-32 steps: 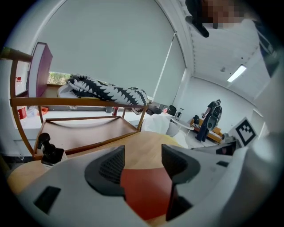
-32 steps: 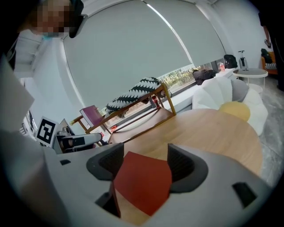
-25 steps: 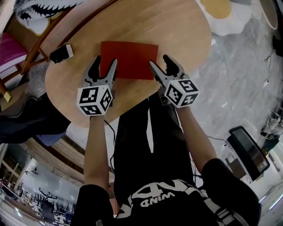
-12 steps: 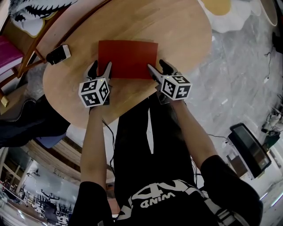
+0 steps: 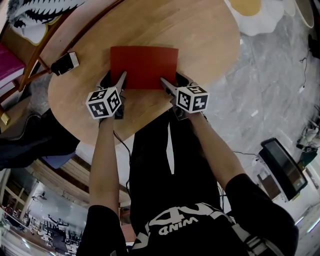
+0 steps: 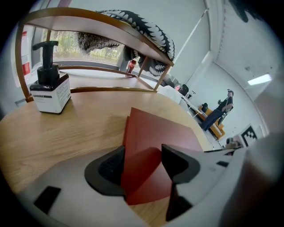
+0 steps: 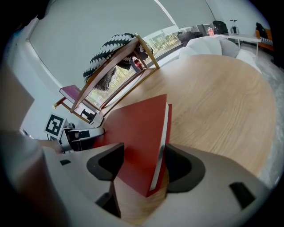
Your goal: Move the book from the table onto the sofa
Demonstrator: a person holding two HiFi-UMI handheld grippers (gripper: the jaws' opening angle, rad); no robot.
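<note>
A thin red book [image 5: 144, 66] lies flat on the round wooden table [image 5: 200, 40]. My left gripper [image 5: 114, 84] is at the book's near left corner and my right gripper [image 5: 169, 85] at its near right corner. In the left gripper view the red book corner [image 6: 146, 142] sits between the jaws of the left gripper [image 6: 142, 162], whose gap is much wider than the book. In the right gripper view the book [image 7: 140, 128] shows its white page edge and also reaches between the spread jaws of the right gripper [image 7: 142, 162].
A white pump bottle [image 5: 64, 62] with a black top stands on the table's left side [image 6: 49, 88]. A wooden chair frame with a black-and-white throw [image 5: 40, 10] stands beyond it. A monitor [image 5: 281, 170] lies on the floor at right.
Both grippers moved forward along the table, from just short of the book to its near corners. The corners now lie between the jaws. The book has not moved.
</note>
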